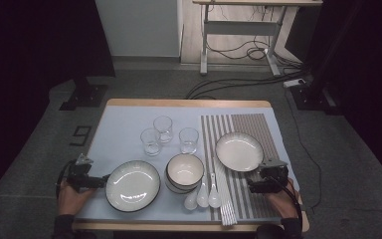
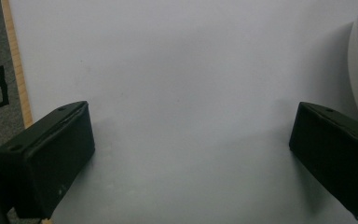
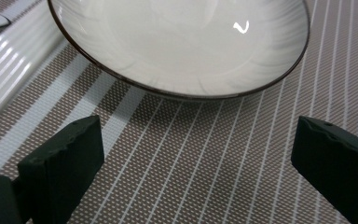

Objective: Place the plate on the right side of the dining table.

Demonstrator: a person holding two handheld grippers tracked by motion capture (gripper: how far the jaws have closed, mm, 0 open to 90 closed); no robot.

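Right claw [image 3: 196,163] gapes wide, nothing between its jaws, just short of the shallow white plate [image 3: 182,42] on the striped placemat [image 3: 205,154]. That plate looks like glazed ceramic: stiff, slick, breakable, so pinch the near rim. Left claw [image 2: 191,154] is spread too, over bare bench [image 2: 177,70].

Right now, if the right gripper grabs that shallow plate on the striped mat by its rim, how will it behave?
The plate looks like glazed ceramic, glossy with a bright highlight, so probably rigid and slippery against the pads. Held by one edge, it would likely tilt, since its weight sits past the rim. It seems fragile: a drop onto the striped mat could chip it. The right gripper stands open, short of the rim.
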